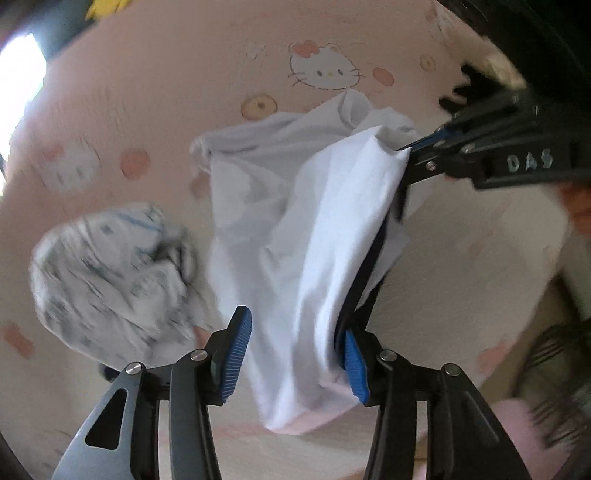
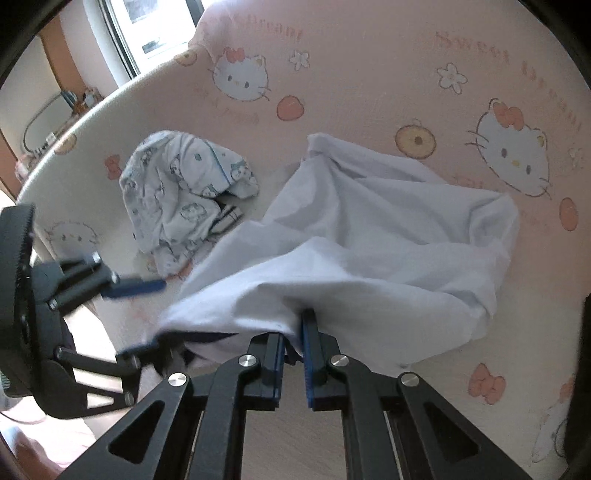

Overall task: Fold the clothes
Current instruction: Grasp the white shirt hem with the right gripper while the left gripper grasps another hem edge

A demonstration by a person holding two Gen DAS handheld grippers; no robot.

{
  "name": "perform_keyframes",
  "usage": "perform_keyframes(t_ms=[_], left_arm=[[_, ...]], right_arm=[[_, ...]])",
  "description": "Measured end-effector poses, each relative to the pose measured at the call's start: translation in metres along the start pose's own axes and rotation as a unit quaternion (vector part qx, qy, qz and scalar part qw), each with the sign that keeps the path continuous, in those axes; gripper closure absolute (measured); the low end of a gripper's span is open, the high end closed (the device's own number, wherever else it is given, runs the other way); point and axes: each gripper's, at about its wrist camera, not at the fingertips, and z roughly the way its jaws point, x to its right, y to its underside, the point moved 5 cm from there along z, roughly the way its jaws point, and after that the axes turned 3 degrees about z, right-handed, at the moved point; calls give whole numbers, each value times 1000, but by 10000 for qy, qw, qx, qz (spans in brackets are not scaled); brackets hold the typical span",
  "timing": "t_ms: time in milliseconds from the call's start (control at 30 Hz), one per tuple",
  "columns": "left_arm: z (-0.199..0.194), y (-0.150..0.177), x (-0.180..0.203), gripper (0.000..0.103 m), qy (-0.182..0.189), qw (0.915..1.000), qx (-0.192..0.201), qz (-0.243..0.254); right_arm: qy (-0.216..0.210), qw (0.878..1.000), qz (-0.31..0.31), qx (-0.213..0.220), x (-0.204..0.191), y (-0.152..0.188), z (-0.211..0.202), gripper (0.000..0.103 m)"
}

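A white garment (image 2: 369, 236) lies crumpled on the pink cartoon-print sheet (image 2: 369, 74), with its near edge lifted. My right gripper (image 2: 295, 326) is shut on that edge, the cloth pinched at the fingertips. The left wrist view has the same gripper (image 1: 406, 147) at upper right, holding a corner of the white garment (image 1: 295, 221). The garment hangs down between the fingers of my left gripper (image 1: 295, 328) and lies against the right pad, while the left pad stands just clear of it. My left gripper (image 2: 144, 319) is open, one finger under the cloth.
A crumpled, blue-patterned white garment (image 2: 184, 192) lies left of the white one, also visible as the patterned garment (image 1: 110, 280). A small striped item (image 2: 227, 218) pokes out beside it. The bed's edge (image 2: 74, 122) curves past at the left, with a window (image 2: 155, 26) beyond.
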Motion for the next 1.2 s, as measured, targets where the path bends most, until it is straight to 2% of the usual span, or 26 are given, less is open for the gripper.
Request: perform_keyframes(t_ms=[67, 200, 367, 467, 567, 633, 667, 700, 867, 1067, 1133, 1200], left_arm=[[-4, -3, -2, 59, 239, 9995, 4, -202], [-19, -8, 1, 59, 191, 9995, 139, -214], [-35, -17, 4, 59, 300, 9988, 302, -225], [-25, -27, -6, 53, 306, 9988, 355, -128], [-15, -33, -7, 54, 204, 9993, 298, -125], [-12, -38, -10, 58, 216, 9988, 375, -231], [-12, -39, -10, 77, 201, 9987, 394, -236], [-10, -41, -10, 86, 190, 9989, 374, -200], [-6, -47, -16, 86, 242, 9987, 329, -292], [-13, -48, -17, 86, 78, 9989, 429, -175], [-14, -48, -18, 86, 67, 9988, 460, -147], [-14, -49, -20, 86, 61, 9988, 454, -167]], right_arm=[[-127, 9999, 91, 31, -2, -6, -3, 96], [-455, 9988, 150, 21, -11, -14, -9, 96], [-503, 9987, 5, -60, -22, -15, -7, 96], [-581, 9983, 74, -76, -22, -17, -5, 96], [-589, 9982, 76, -82, -21, -20, -4, 96], [-507, 9987, -45, -50, -23, -21, -5, 96], [-462, 9989, -107, -32, -24, -21, -6, 96], [-443, 9989, -138, -29, -24, -21, -6, 96], [-398, 9990, -153, -117, -23, -8, -1, 95], [-313, 9981, -289, -435, -27, 14, 5, 84], [-186, 9980, -241, -556, -25, 19, 10, 75], [-105, 9979, -207, -608, -23, 21, 13, 73]])
